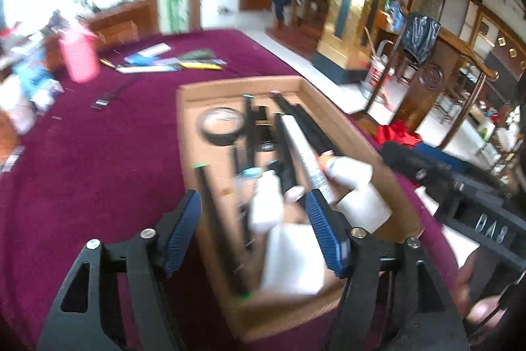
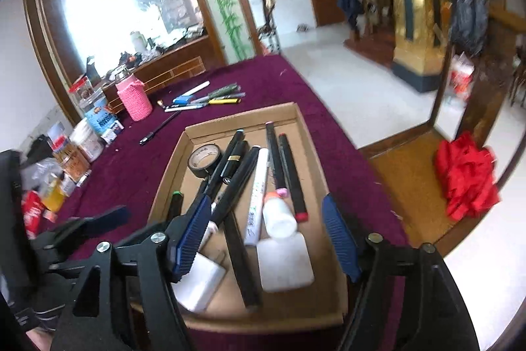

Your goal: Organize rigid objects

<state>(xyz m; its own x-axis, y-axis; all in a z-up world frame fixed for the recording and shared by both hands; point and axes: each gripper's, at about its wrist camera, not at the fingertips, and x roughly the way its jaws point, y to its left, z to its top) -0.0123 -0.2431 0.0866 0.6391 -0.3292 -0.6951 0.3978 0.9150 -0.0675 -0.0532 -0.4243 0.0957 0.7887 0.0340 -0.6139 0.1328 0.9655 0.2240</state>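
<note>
A shallow cardboard tray sits on the maroon table. It holds several black markers, a white marker, a black tape roll, white glue bottles and a white block. My left gripper is open over the tray's near end, with nothing held. My right gripper is open above the tray's near end, empty. The left gripper also shows at the left edge of the right wrist view.
Loose pens and markers lie at the table's far side, with a single black pen. A pink jar and several containers crowd the left edge. The table edge drops off at right.
</note>
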